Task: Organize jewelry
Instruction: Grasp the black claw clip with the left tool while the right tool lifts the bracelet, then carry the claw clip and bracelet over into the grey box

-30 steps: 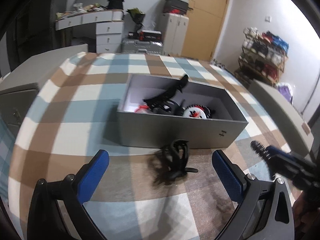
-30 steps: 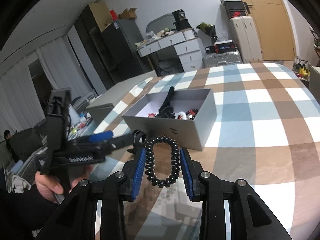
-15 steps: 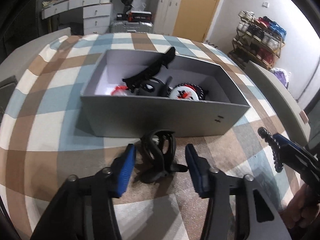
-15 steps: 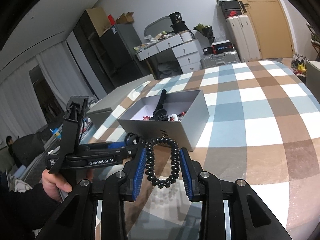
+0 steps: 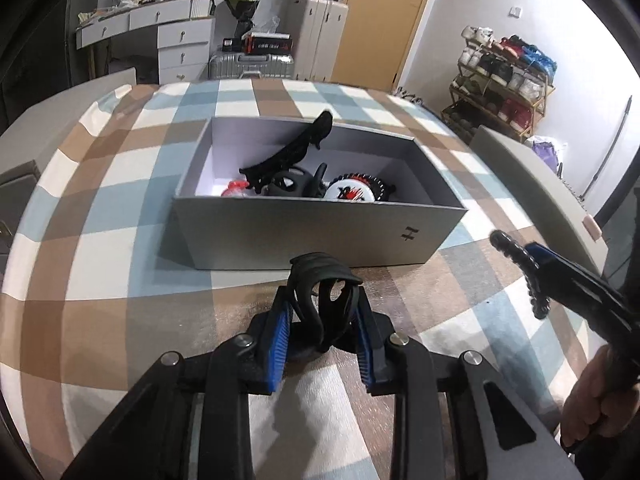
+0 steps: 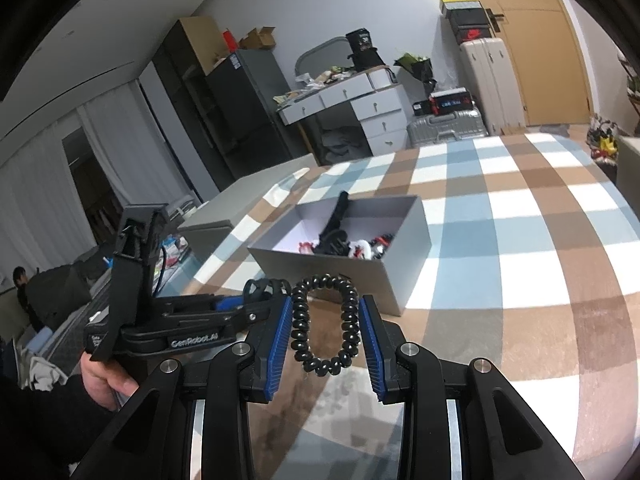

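My left gripper (image 5: 322,316) is shut on a black hair claw clip (image 5: 320,292), held just in front of the grey open box (image 5: 304,236) on the checked tablecloth. The box holds a long black clip (image 5: 292,152), a red-and-white round piece (image 5: 352,192) and other black items. My right gripper (image 6: 325,320) is shut on a black spiral hair tie (image 6: 324,324), held above the cloth to the right of the box (image 6: 360,276). The right gripper with the tie also shows in the left wrist view (image 5: 532,276). The left gripper shows in the right wrist view (image 6: 264,292).
The checked tablecloth (image 5: 120,216) covers the table around the box. Grey padded edges (image 5: 532,184) border the table on the right. Beyond it stand a white desk (image 5: 168,28), suitcases (image 5: 252,64) and a shoe rack (image 5: 504,80).
My left gripper moved forward over the claw clip and closed on it, from wide open to shut. My right gripper stays shut on the spiral hair tie and has shifted slightly.
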Available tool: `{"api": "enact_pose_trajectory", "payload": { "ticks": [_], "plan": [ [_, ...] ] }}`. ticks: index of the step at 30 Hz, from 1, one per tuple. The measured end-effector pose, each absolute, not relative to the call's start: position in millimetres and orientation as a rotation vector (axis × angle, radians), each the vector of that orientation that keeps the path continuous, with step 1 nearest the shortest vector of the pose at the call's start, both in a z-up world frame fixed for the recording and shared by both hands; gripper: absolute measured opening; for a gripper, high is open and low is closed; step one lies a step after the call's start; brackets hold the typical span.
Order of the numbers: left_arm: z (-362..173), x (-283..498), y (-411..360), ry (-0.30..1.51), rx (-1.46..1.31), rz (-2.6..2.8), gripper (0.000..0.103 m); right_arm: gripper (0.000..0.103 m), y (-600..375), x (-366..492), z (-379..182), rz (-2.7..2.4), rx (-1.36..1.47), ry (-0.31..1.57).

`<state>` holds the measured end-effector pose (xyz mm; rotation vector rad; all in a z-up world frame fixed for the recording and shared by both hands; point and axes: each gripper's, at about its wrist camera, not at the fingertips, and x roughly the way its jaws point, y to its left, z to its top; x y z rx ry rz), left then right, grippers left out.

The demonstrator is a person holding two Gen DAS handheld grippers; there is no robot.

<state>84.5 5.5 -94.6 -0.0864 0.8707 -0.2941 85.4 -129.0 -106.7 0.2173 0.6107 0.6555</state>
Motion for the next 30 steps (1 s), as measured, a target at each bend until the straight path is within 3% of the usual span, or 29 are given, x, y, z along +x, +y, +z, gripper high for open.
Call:
{"api": "enact_pose_trajectory", "payload": {
  "ticks": [18, 30],
  "plan": [
    [-38, 104, 27, 0.680, -0.108, -0.347, 0.023, 0.033, -106, 123, -65, 0.704, 0.250, 0.545],
    [-45, 141, 36, 0.687, -0.165, -0.373, 0.023, 0.033, -93, 171, -63, 0.690, 0.252, 0.561]
  ]
}}
